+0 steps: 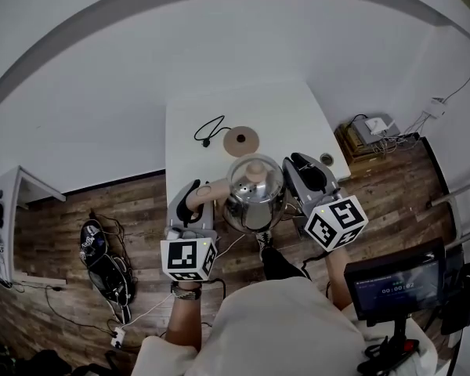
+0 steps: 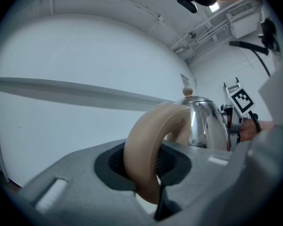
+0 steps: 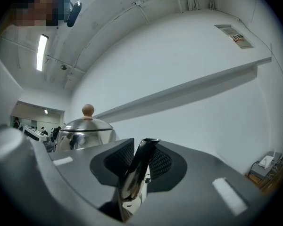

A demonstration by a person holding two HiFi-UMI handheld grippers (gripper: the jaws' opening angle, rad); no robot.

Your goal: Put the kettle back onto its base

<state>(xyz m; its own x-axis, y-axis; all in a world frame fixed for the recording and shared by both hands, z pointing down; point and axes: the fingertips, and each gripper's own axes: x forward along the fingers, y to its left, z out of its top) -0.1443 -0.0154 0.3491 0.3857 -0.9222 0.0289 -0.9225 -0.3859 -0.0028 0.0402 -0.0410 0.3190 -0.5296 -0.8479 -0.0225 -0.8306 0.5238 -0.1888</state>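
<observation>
A shiny steel kettle (image 1: pixel 254 190) with a beige knob hangs between my two grippers over the near edge of the white table (image 1: pixel 282 108). My left gripper (image 1: pixel 200 197) is shut on its beige loop handle (image 2: pixel 146 149). My right gripper (image 1: pixel 298 175) is shut on the thin steel spout (image 3: pixel 137 173). The round tan base (image 1: pixel 241 140) lies on the table beyond the kettle, with its black cord (image 1: pixel 207 131) curled to its left. The kettle's body (image 2: pixel 205 124) shows past the handle in the left gripper view, and its lid and body (image 3: pixel 85 131) show left of the spout in the right gripper view.
A small round object (image 1: pixel 327 160) sits at the table's near right corner. On the wooden floor lie black gear and cables (image 1: pixel 102 261) at the left and a wooden crate with devices (image 1: pixel 368 139) at the right. A screen (image 1: pixel 395 280) stands at the person's right.
</observation>
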